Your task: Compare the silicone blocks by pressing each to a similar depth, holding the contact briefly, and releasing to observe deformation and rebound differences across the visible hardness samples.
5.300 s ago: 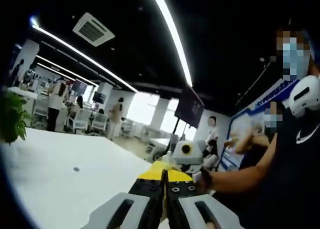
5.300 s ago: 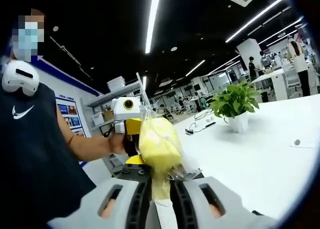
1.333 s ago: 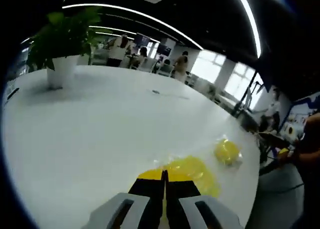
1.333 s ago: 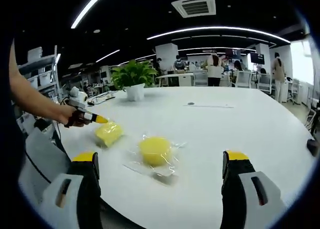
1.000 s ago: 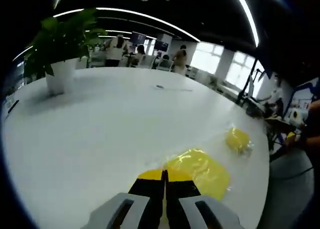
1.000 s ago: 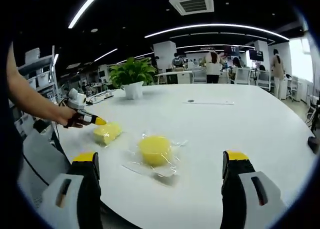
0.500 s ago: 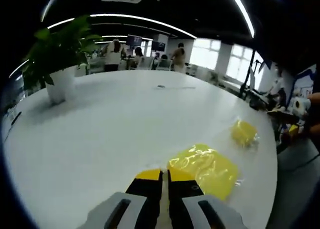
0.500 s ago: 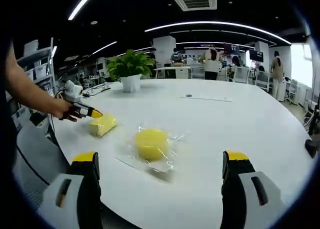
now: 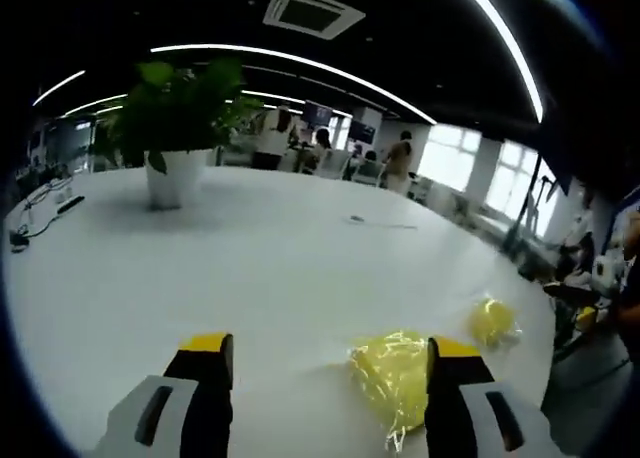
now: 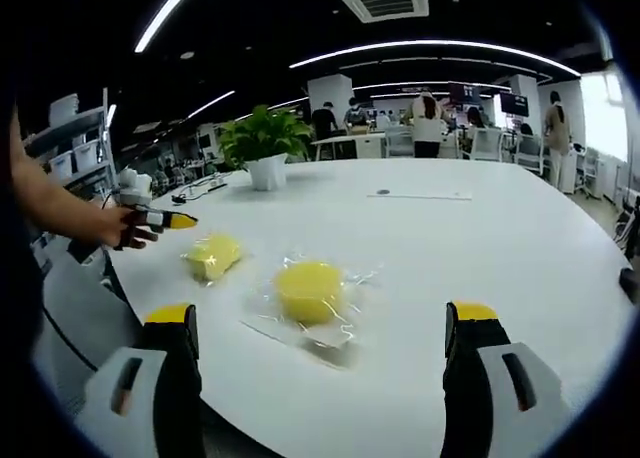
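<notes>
Two yellow silicone blocks in clear wrap lie on the white table [image 10: 520, 248]. The squarish block [image 9: 390, 373] rests just ahead of my left gripper [image 9: 330, 346], whose jaws stand wide open and apart from it. Farther right in the left gripper view is the round block [image 9: 493, 318]. In the right gripper view the round block [image 10: 308, 290] sits ahead of my open right gripper [image 10: 320, 323], untouched. The squarish block [image 10: 213, 255] lies to its left, a little short of the left gripper [image 10: 168, 219], which a hand [image 10: 128, 228] holds.
A potted plant [image 10: 262, 143] stands at the table's far side, also seen as the plant [image 9: 178, 128] in the left gripper view. A small dark item on a sheet [image 10: 381, 191] lies beyond the blocks. The table edge [image 10: 130, 288] runs near the person; desks and people fill the background.
My left gripper, shut and right against the squarish block before, has opened wide and drawn back from it. The right gripper stays open and nearly still.
</notes>
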`<state>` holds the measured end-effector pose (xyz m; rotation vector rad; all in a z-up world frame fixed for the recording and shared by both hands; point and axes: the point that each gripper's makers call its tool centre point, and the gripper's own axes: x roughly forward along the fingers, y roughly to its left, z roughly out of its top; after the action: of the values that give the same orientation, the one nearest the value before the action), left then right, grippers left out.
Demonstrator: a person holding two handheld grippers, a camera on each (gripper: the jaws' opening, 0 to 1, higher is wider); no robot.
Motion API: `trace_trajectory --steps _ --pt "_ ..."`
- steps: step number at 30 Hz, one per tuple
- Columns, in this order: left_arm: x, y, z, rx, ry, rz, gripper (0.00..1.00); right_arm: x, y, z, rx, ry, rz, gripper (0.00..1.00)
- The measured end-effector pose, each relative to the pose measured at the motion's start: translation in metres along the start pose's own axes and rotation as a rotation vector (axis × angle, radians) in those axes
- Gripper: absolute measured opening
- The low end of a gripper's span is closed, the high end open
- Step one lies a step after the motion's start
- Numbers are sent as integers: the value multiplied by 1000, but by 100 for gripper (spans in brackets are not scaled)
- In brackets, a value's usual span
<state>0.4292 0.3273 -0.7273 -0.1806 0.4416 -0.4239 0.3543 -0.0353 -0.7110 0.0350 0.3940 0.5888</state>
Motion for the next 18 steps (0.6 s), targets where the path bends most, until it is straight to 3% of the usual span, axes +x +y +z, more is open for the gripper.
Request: trace_trajectory --steps 5,13,16,18 --pt "-29 -17 0 36 -24 1 87 -1 1 4 15 -6 6 96" --pt "-67 -39 -23 22 -16 -17 99 -3 -5 2 -21 21 13 96" --pt "-79 -48 -26 47 -14 -23 100 -4 -6 2 -2 34 26 96" --pt "-86 -51 -26 22 -32 -28 100 -4 -7 4 2 35 24 96"
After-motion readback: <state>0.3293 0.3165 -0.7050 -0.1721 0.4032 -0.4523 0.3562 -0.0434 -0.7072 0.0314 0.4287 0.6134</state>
